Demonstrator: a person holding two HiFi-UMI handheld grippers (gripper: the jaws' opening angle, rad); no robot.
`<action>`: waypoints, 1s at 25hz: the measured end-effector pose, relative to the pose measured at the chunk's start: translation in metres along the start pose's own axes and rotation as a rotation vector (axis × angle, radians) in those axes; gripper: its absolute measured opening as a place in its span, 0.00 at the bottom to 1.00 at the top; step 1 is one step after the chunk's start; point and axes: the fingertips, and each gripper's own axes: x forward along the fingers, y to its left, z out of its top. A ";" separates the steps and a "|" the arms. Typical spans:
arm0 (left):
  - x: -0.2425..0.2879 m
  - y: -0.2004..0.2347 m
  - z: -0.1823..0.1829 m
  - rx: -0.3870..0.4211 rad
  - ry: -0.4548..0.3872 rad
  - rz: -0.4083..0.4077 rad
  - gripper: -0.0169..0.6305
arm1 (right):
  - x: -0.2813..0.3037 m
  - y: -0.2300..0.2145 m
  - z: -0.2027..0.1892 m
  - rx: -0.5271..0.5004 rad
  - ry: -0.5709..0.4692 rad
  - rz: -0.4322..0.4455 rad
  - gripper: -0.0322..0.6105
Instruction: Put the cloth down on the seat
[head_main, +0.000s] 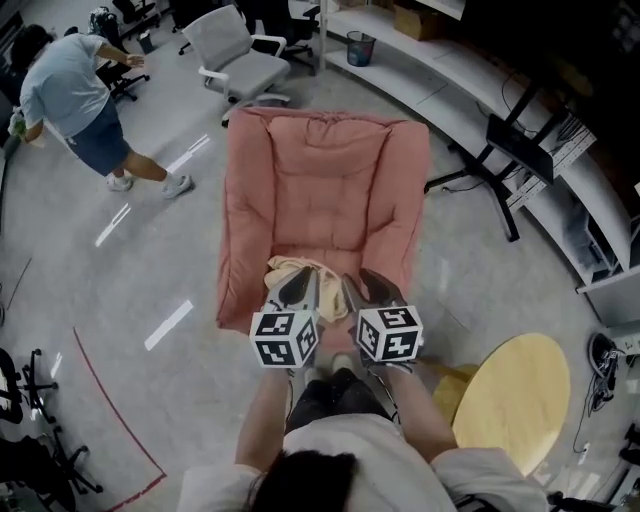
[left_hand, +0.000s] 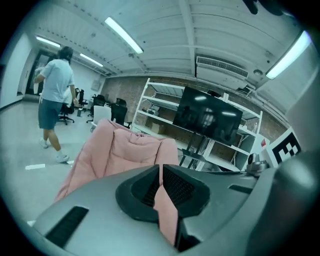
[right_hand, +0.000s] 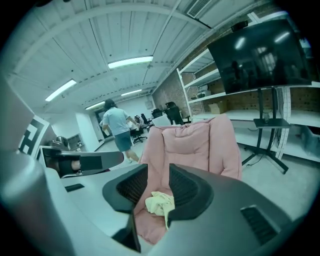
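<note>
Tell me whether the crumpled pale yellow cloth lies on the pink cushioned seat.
Yes, the pale yellow cloth rests crumpled at the front of the pink cushioned seat.

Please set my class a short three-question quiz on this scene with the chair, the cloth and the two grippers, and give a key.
1. True or false: the cloth lies on the seat of the chair.
2. Whose jaws stand wider apart? A: left gripper; B: right gripper.
3. Fill in: the cloth's colour is ____.
Key: 1 true; 2 B; 3 yellow.
</note>
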 end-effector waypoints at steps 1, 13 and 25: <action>-0.004 -0.004 0.003 0.008 -0.013 -0.003 0.09 | -0.005 0.000 0.003 -0.003 -0.015 -0.011 0.27; -0.042 -0.035 0.003 0.007 -0.030 -0.053 0.07 | -0.050 0.018 0.016 -0.007 -0.155 -0.058 0.10; -0.059 -0.049 -0.003 0.065 -0.048 -0.052 0.07 | -0.058 0.044 0.009 -0.104 -0.155 -0.059 0.09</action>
